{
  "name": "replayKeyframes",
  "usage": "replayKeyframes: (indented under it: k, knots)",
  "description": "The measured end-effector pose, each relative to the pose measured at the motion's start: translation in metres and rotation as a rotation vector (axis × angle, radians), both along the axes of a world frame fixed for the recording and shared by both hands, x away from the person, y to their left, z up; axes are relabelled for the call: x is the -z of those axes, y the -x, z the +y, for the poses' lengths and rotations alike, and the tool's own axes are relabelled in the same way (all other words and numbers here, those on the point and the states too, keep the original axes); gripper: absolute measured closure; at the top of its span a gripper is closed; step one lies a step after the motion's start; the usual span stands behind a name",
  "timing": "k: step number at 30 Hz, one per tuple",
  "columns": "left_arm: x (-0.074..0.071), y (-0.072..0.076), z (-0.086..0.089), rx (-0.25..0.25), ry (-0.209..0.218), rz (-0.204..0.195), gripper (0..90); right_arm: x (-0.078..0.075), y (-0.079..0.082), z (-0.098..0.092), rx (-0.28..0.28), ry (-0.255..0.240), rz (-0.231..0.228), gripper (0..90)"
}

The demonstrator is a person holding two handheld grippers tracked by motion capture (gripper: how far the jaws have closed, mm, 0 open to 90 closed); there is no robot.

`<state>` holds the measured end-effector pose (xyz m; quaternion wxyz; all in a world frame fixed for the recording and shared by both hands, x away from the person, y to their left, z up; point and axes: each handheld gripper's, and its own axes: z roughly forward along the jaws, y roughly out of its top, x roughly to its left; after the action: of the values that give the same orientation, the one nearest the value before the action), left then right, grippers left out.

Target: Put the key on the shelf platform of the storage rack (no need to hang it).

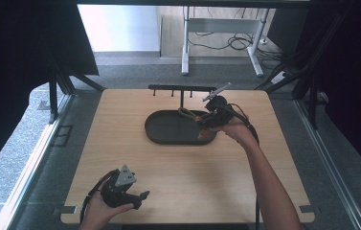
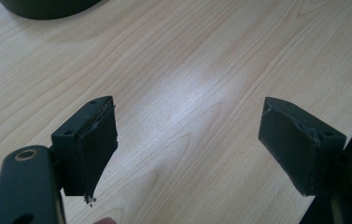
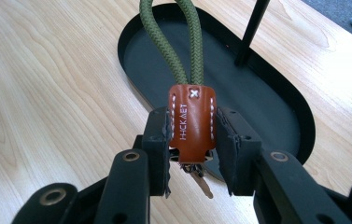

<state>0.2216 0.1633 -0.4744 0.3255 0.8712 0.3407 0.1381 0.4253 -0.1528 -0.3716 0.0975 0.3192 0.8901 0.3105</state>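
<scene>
One brown leather key fob [image 3: 192, 122] is sitting clamped between the right gripper [image 3: 193, 140]'s fingers, their pads pressing on both its sides. Its green cord loop [image 3: 183, 42] is reaching up over the black oval tray [image 3: 276, 121], and a small key [image 3: 203, 183] is hanging below the fob. In the high view the tray's floor is looking bare, with a thin black stand [image 1: 182, 89] rising from its far side. Near the desk [image 1: 178, 167]'s front edge, the left gripper [image 2: 187, 144] is hovering with its fingers spread wide, holding nothing.
</scene>
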Motion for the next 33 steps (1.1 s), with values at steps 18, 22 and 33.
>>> replayKeyframes:
  k: [18,22,33]
  knots:
    - [-0.002,0.001,0.002,-0.006,0.006,-0.004,20.0,0.003,-0.023,0.007,0.036,0.011,0.021,66.8]
    - [-0.002,0.001,0.002,-0.005,0.007,-0.003,20.0,0.004,-0.029,0.007,0.047,0.013,0.021,66.8]
    - [-0.003,0.001,0.004,-0.009,0.011,-0.006,20.0,0.016,-0.041,0.012,0.060,0.036,0.028,66.8]
